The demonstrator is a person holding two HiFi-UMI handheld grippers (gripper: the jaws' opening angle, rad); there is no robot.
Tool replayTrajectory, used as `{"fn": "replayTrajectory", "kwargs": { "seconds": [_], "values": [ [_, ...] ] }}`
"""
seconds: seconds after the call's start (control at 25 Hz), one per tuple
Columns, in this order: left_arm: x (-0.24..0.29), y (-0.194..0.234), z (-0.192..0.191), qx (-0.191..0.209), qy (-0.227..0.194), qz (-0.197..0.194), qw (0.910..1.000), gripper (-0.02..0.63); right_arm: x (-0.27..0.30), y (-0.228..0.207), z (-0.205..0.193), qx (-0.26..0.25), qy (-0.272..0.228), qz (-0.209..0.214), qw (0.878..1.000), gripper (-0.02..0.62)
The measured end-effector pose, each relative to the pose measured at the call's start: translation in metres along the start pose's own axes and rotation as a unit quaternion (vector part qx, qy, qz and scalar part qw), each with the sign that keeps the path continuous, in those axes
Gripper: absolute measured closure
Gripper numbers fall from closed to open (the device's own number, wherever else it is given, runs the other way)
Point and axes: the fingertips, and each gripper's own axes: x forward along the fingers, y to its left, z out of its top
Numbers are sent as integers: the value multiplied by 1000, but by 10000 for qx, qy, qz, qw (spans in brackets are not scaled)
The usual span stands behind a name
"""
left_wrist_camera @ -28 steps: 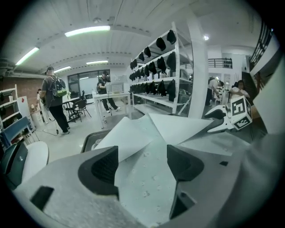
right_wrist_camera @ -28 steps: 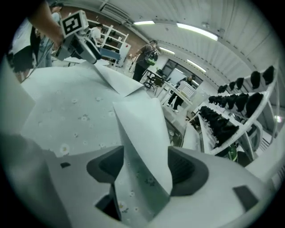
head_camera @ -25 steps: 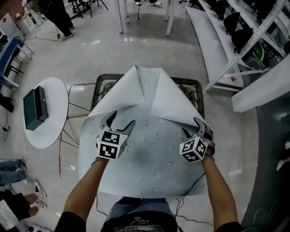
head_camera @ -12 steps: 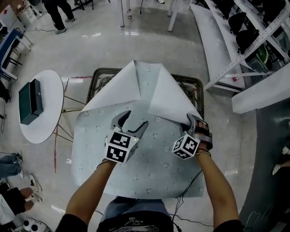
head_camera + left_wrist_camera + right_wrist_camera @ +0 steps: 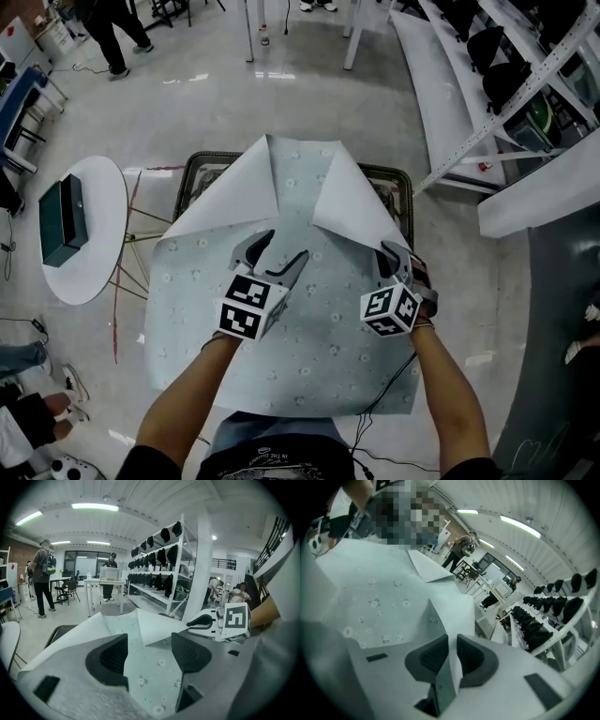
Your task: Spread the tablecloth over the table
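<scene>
A pale green flower-print tablecloth [image 5: 319, 342] lies over the dark-framed table [image 5: 225, 156]. Its two far corners are folded back, showing white undersides that meet in a peak [image 5: 281, 178]. My left gripper [image 5: 279, 248] hovers over the cloth's middle below the left flap. Its jaws have just been closing a little but stand open, with only flat cloth [image 5: 161, 632] beneath them. My right gripper [image 5: 398, 260] sits at the right flap's lower corner. Its jaws have just been closing and now pinch the cloth's edge [image 5: 440, 620] between the pads [image 5: 429, 658].
A round white side table [image 5: 89, 272] with a dark green box [image 5: 58, 220] stands to the left. White shelving [image 5: 487, 103] with dark caps runs along the right. People stand at the far left [image 5: 108, 33]. The near cloth edge hangs in front of my body.
The left gripper has moved right, toward the cloth's middle. The right gripper's jaws have gone from wide open to closed on the right flap's edge.
</scene>
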Motion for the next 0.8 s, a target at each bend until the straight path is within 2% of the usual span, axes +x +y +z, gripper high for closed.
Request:
{"fn": "replayTrajectory", "kwargs": {
  "seconds": [0.12,0.24,0.36,0.52,0.64,0.8],
  "values": [
    [6,-4,14,64,-32,-8,10000,318,-4,-25,1,712,-187,-137,9972,560],
    [15,-9,25,142,-29,-8,9999,325,-6,-57,-6,1667,-340,-261,9851,585],
    [24,-11,32,179,0,11,9998,328,0,-82,-27,2836,-437,-264,9576,588],
    [37,-16,38,185,81,8,9998,331,13,-107,-60,3878,-421,-304,9203,588],
    [44,-15,39,156,138,76,9998,336,26,-116,-76,4444,-454,-305,8941,586],
    [51,-16,38,159,206,157,9995,342,43,-123,-97,4930,-404,-327,8685,586]
  ]
}}
